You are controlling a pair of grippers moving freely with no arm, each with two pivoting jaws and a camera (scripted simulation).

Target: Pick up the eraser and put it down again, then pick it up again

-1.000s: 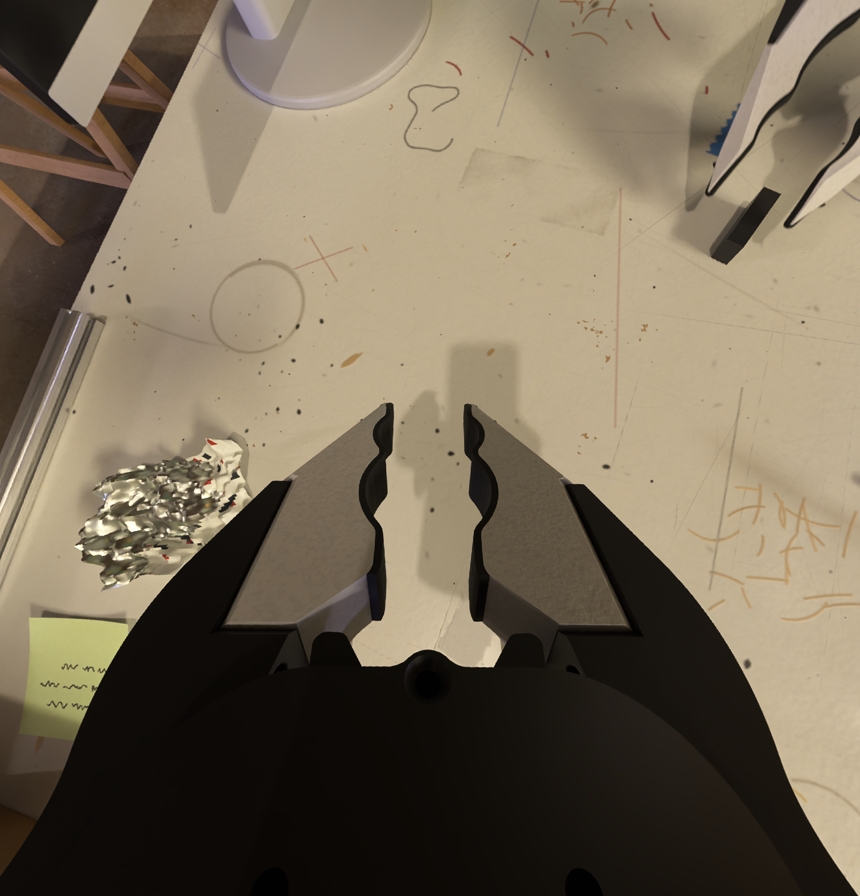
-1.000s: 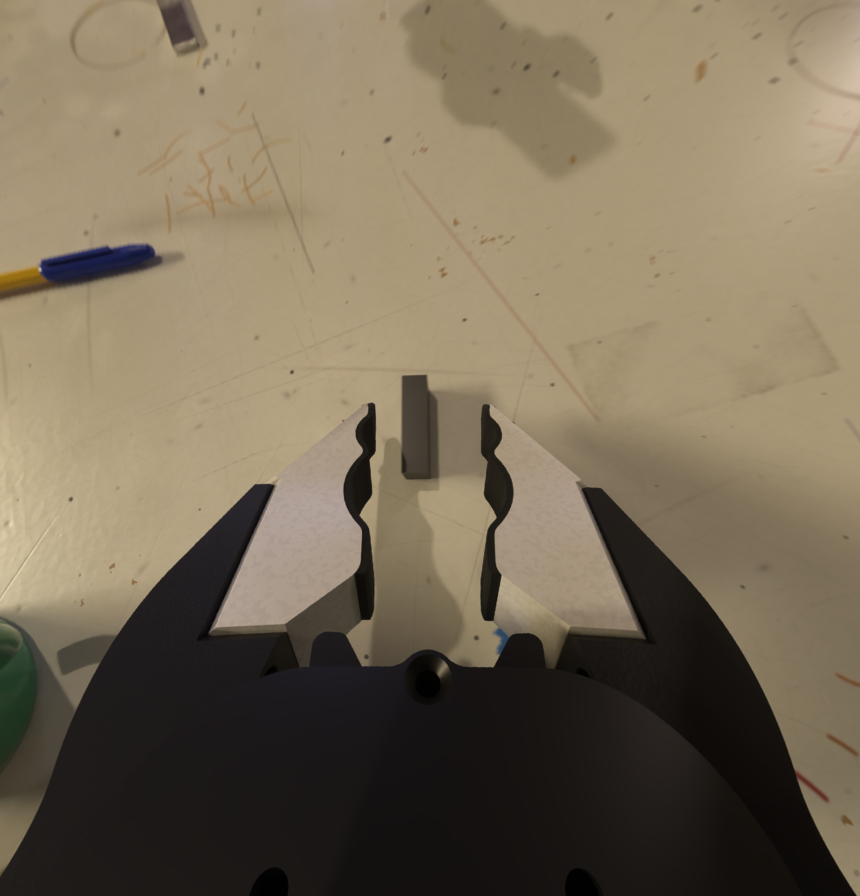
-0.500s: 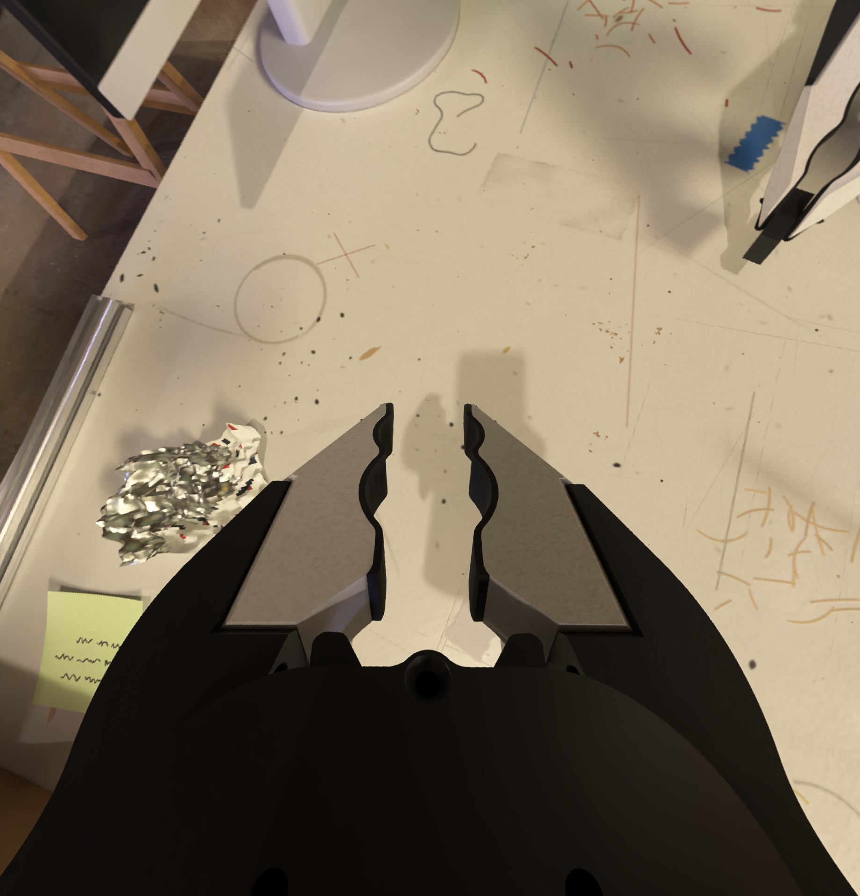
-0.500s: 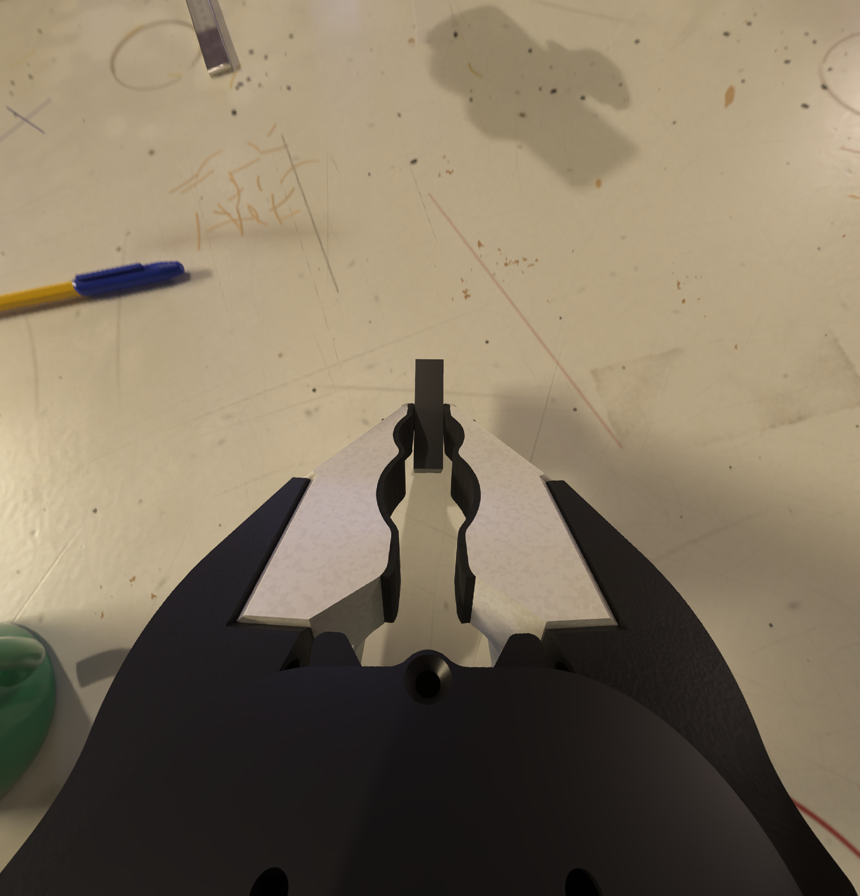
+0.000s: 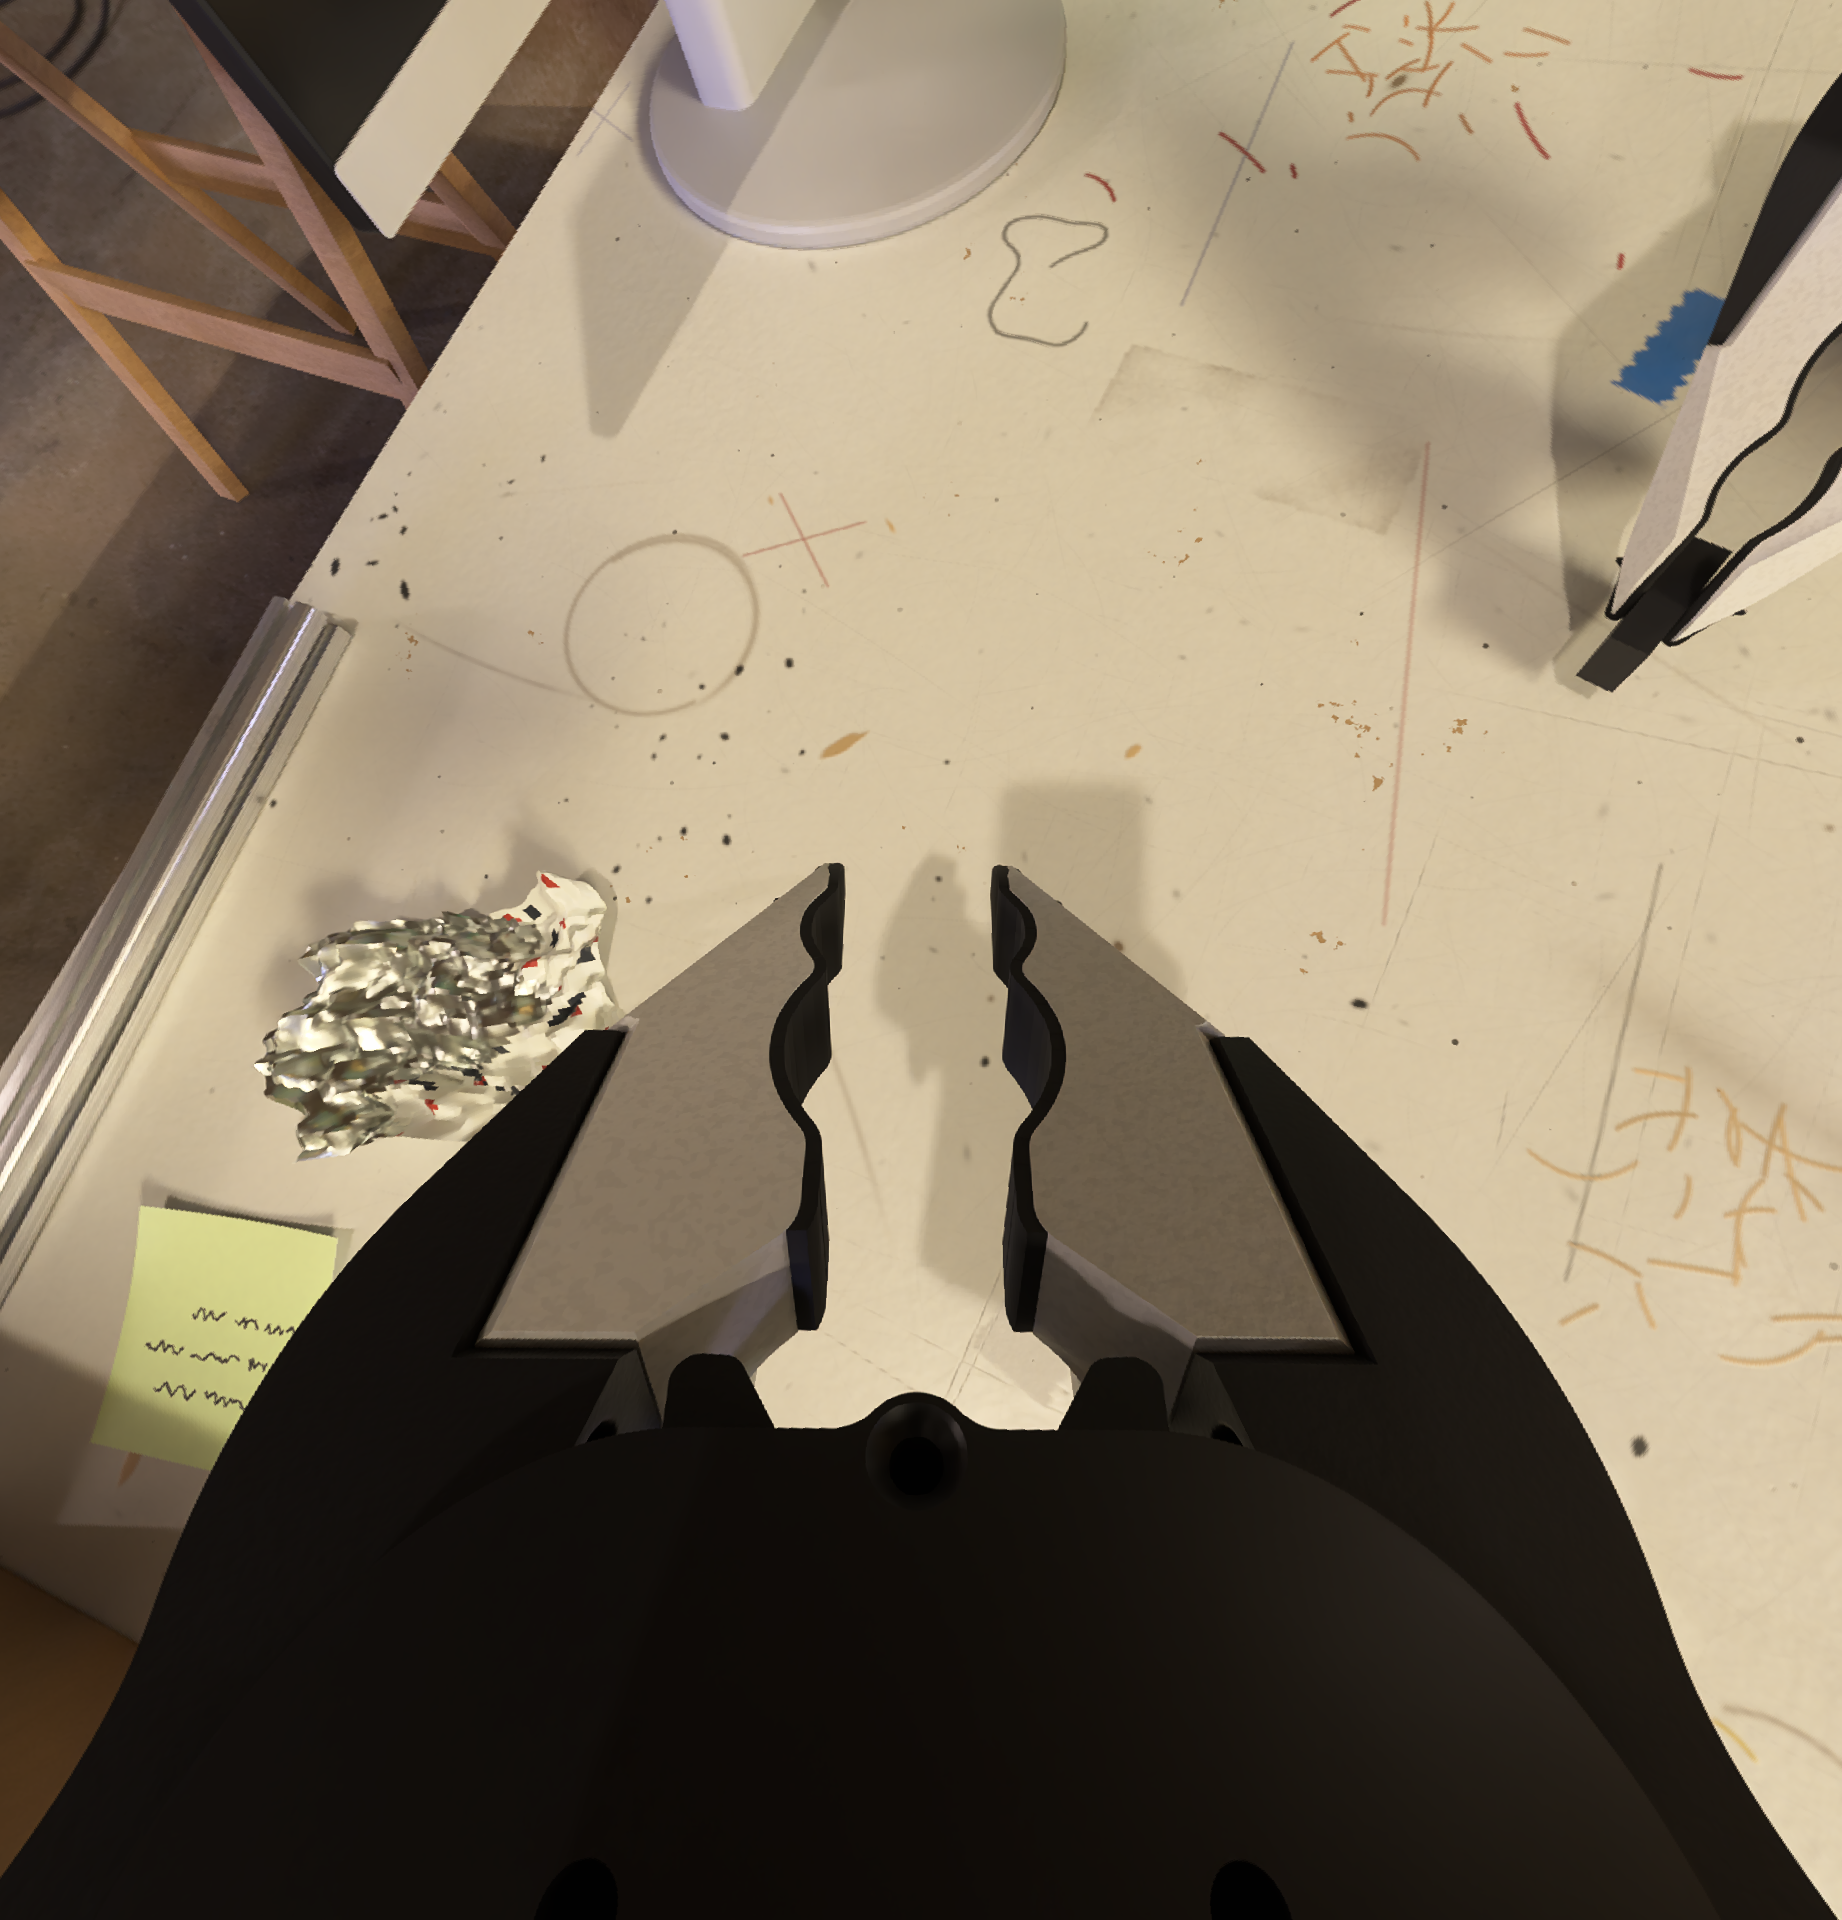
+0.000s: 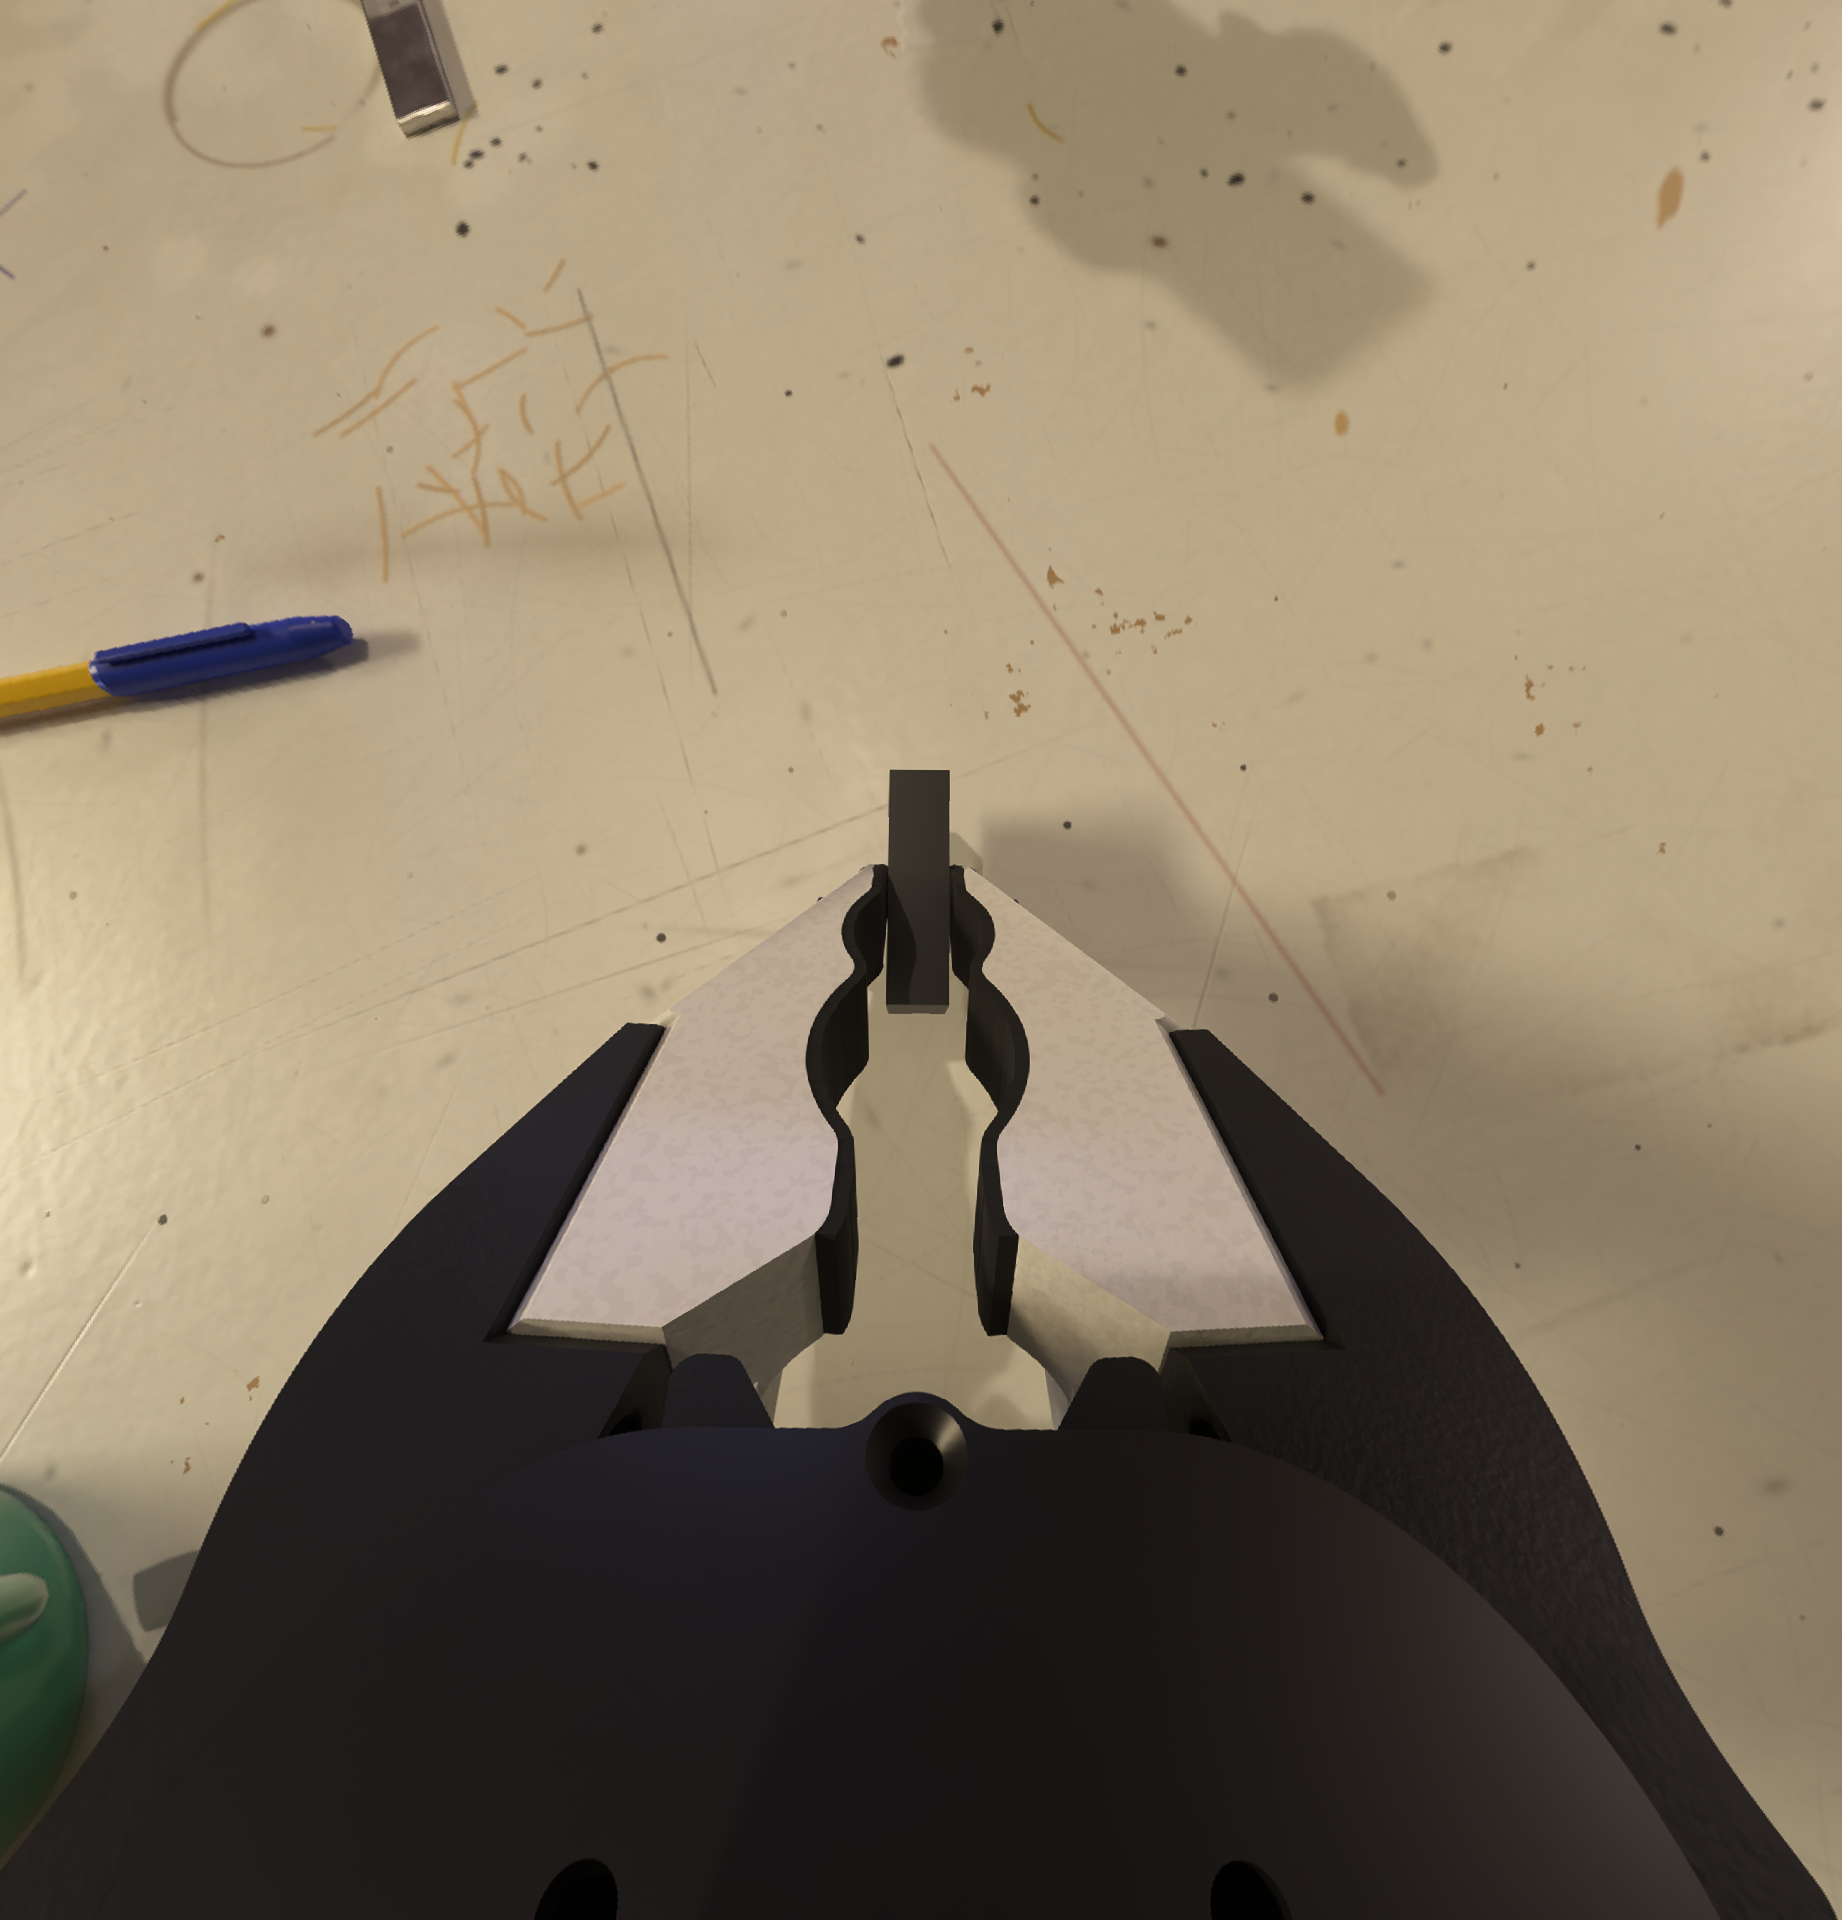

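The right gripper point(image 6: 917, 883) has its fingers point(image 6: 751, 1049) clamped on the eraser point(image 6: 917, 894), a small dark block pinched near the very tips, with its far end poking out past them. From the left wrist view the block hangs just above the tabletop point(image 5: 1104, 644), its own shadow right under it, so I'd judge it is barely lifted, or only touching at its lower end; I can't quite tell which. Gripping at the tips makes sense for something this thin and low: the fingers need not scrape the surface.

The left gripper point(image 5: 917, 894) hangs well apart from it, fingers apart and holding nothing, seemingly kept clear so the other can work alone.

Toward the left edge of the tabletop lie a crumpled foil ball point(image 5: 429, 1013), a yellow sticky note point(image 5: 210, 1340) and a metal rail point(image 5: 138, 925) along the rim; a round white lamp base point(image 5: 855, 135) stands near the far edge. In the right wrist view a blue-capped yellow pen point(image 6: 169, 665), a small metal bar point(image 6: 418, 62) and a green object point(image 6: 13, 1621) sit off to the side, none near enough to interfere
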